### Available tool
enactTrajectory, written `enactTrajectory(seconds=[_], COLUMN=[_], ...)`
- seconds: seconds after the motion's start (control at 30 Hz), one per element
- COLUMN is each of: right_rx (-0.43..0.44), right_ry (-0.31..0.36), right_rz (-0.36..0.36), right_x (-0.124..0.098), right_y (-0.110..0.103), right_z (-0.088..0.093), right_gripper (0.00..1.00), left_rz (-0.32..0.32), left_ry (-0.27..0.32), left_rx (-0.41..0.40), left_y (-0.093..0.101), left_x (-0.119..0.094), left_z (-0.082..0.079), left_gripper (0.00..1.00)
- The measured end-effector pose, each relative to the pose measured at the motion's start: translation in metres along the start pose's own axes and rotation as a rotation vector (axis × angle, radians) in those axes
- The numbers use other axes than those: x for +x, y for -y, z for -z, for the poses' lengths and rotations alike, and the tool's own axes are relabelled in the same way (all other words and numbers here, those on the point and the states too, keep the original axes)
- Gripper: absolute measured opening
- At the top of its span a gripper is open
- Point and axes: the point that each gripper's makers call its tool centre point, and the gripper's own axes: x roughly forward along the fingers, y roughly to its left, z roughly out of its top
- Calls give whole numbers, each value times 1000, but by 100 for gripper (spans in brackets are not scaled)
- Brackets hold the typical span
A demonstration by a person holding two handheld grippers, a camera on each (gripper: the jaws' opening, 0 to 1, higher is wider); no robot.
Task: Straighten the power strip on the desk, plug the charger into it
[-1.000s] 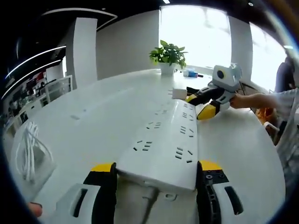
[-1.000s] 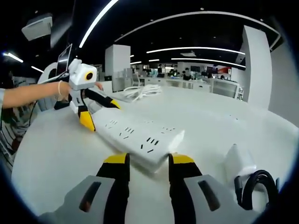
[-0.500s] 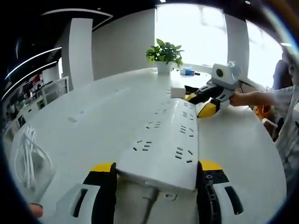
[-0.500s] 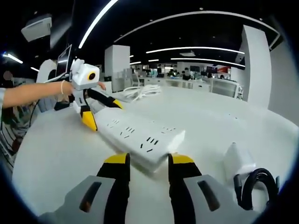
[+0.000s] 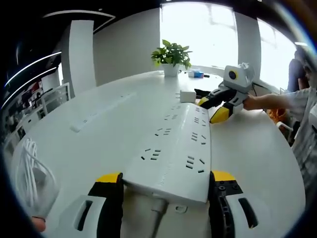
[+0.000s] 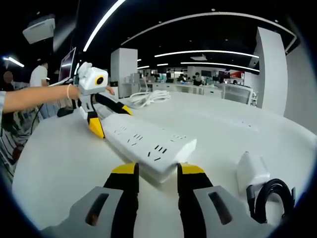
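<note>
Power strip [image 5: 173,148]: clamped at both ends, cord end by left gripper [image 5: 166,181], far end by right gripper [image 6: 156,171]. Since a second ago, only slight swivelling is noted; straightening is judged nearly complete. Charger [image 6: 251,171]: untouched at 3 o'clock in the right gripper view, not yet plugged.

Power strip [image 5: 174,148]: no readable print on it
Charger [image 6: 251,170]: no label legible
Room signs: too blurred to read

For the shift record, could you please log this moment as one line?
stage: straightening | left gripper: grips power strip cable end | right gripper: at far end | charger: on desk, unplugged
</note>
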Motion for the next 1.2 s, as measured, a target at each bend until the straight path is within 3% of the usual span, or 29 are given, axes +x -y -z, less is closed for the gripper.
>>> enactTrajectory(seconds=[1.2], right_rx=[-26], right_ry=[6], right_rz=[16], right_x=[9], right_y=[15], right_z=[-2], right_gripper=[28], left_rz=[-17], left_ry=[10], left_rx=[12], left_y=[-15], left_x=[9], left_z=[-5], left_gripper=[70])
